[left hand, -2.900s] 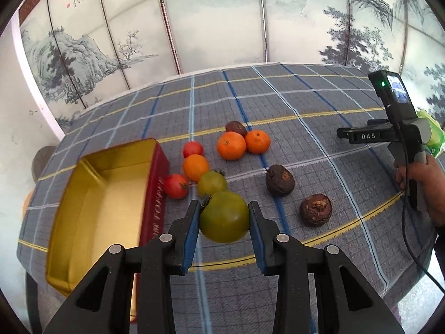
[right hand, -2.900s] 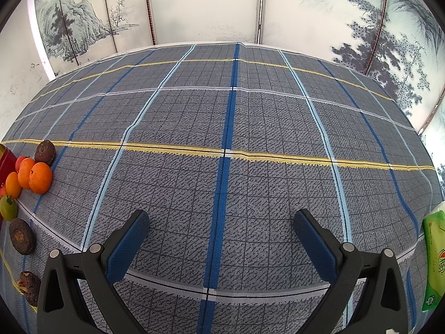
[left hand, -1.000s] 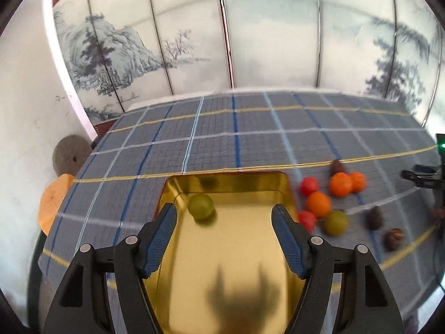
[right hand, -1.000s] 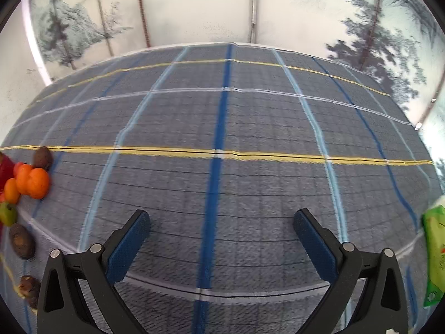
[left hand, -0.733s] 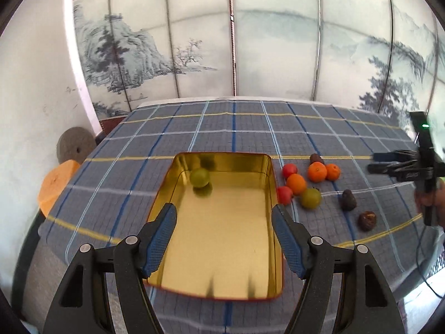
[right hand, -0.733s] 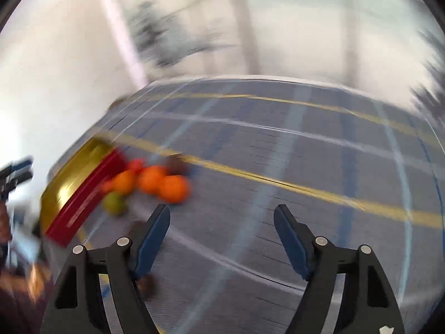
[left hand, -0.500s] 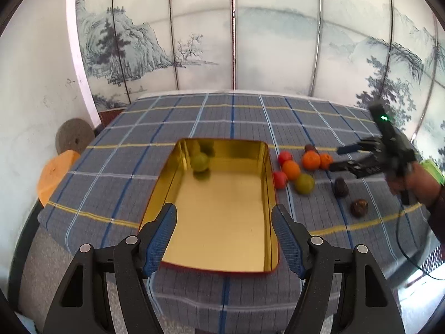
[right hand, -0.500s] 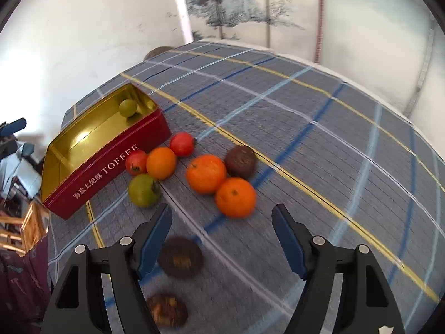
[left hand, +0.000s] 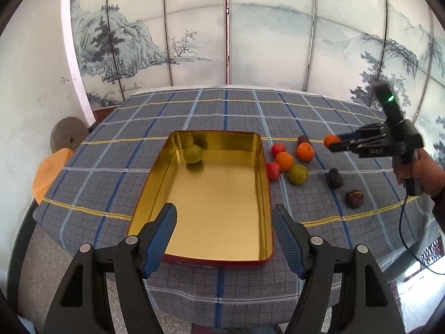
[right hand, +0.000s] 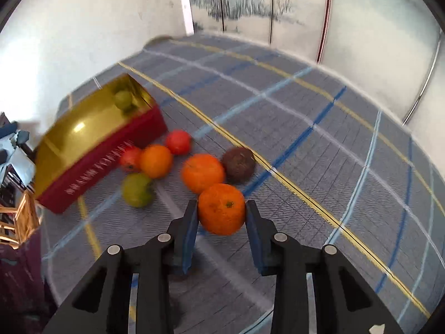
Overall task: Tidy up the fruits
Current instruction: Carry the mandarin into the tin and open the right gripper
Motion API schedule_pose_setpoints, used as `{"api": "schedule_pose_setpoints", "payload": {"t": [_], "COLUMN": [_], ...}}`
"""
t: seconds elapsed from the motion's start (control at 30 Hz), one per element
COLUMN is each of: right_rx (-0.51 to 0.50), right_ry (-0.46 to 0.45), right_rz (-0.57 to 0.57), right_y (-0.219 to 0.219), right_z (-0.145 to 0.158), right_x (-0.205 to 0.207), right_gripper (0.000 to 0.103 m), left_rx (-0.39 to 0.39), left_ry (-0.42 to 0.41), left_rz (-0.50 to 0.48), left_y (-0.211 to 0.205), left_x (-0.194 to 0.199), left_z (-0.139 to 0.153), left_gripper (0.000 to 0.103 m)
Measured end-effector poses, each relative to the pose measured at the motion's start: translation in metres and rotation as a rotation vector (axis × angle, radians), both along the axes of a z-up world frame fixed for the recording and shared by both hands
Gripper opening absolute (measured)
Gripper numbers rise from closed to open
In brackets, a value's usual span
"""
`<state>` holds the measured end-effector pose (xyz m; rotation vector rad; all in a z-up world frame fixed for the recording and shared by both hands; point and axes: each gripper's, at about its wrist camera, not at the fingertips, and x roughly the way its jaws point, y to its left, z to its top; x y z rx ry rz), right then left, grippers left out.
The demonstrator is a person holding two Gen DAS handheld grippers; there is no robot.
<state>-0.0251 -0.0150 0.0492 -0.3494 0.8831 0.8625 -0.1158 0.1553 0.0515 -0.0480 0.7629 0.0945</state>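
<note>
Right gripper (right hand: 221,224) jaws clamped on an orange (right hand: 221,208), likely to carry it to the gold tin (left hand: 262,164). Left gripper (left hand: 224,239) jaws open, empty, hanging over the tin's near end. Left view shows 1 green fruit (left hand: 192,153) inside the tin; right view shows pad contact on the orange.

checked tablecloth (left hand: 194,111) bears a gold tin (left hand: 265,194) and loose fruit (left hand: 298,174).

The toffee tin (left hand: 217,192) is metal, mirror-glossy gold inside, glossy red outside. A matt woven plaid cloth (left hand: 211,111) covers the counter. The mandarin (right hand: 221,208) has dimpled, faintly shiny peel. The right tongs (right hand: 221,222) look matt black plastic with ribbed blue pads.
</note>
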Motion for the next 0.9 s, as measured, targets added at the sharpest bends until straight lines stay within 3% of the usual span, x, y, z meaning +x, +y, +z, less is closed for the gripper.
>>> {"api": "schedule_pose_setpoints", "payload": {"t": [0.17,0.37,0.53,0.73,0.9], "right_rx": [0.161,0.205,0.152,0.049,0.069], "right_ry": [-0.008,-0.003,0.029,0.064,0.098], "right_rz": [0.09,0.187,0.206,0.147,0.109], "right_y": [0.039,0.112,0.163,0.203,0.219], "right_z": [0.04,0.045,0.027,-0.002,-0.006], "right_x": [-0.029,-0.048,-0.053,-0.042,-0.03], "right_gripper": [0.031,0.032,0.032,0.033,0.035], "left_rx": [-0.001,0.045,0.065,0.062,0.042], "left_ry": [0.002,-0.011,0.017,0.05,0.067], "left_rz": [-0.017,0.009,0.052,0.094,0.105], "left_y": [-0.006,0.001,0.012,0.027,0.035], "left_x": [-0.007,-0.022,-0.026,-0.029,-0.033], "left_z": [0.002,0.006,0.0,-0.008,-0.012], "left_gripper": [0.071,0.071,0.071,0.071,0.071]}}
